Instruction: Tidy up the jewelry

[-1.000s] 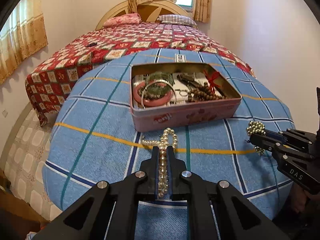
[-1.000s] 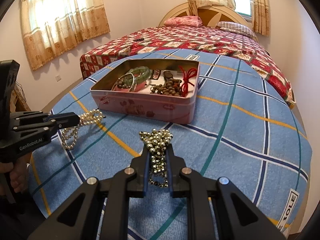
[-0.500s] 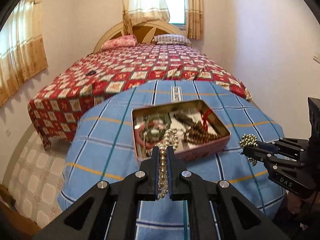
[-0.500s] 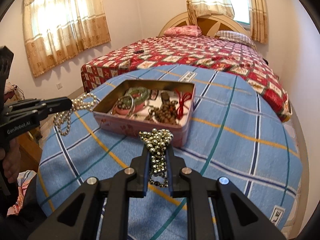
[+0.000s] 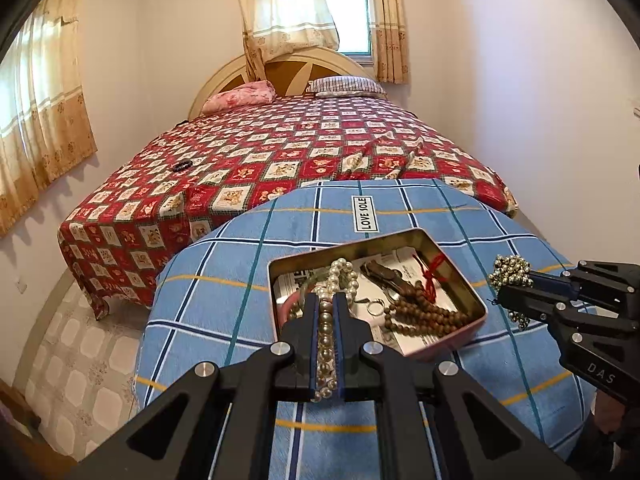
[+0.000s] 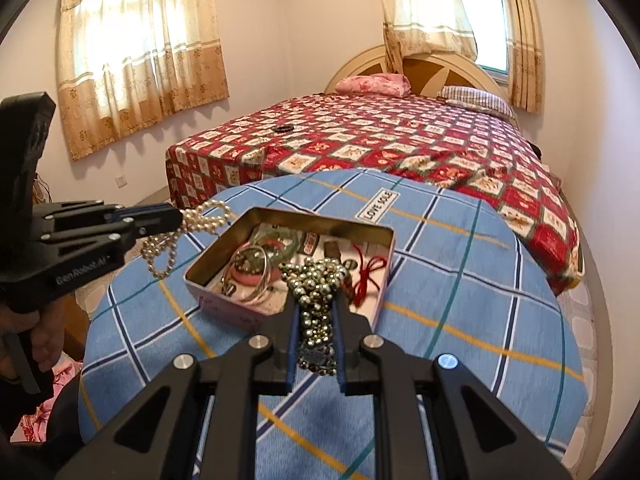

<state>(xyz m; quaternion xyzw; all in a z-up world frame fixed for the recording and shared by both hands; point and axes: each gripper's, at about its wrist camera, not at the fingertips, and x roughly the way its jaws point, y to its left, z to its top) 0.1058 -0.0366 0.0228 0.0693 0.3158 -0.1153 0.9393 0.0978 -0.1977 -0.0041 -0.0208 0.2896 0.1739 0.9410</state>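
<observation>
An open pink tin [image 5: 478, 303] [image 6: 384, 236] sits on a round table with a blue checked cloth [image 5: 224, 280] [image 6: 480, 280]. It holds wooden beads [image 5: 420, 312], bangles [image 6: 256, 276], a red cord [image 6: 366, 272] and other pieces. My left gripper [image 5: 326, 300] [image 6: 180, 218] is shut on a white pearl strand [image 5: 326, 344] [image 6: 200, 220], lifted above the table with loops dangling. My right gripper [image 6: 316, 300] [image 5: 500, 290] is shut on a cluster of gold-coloured beads [image 6: 316, 280] [image 5: 510, 270], also held up in the air.
A bed with a red patterned cover [image 5: 300, 152] stands right behind the table, with a small dark item [image 5: 182, 166] on it. Tiled floor [image 5: 76, 344] lies to the left. A hand [image 6: 44, 332] holds the left gripper's handle. Walls close in at the right.
Both grippers have risen well above the table with their strands. The tin and table now look smaller and lower in both views.
</observation>
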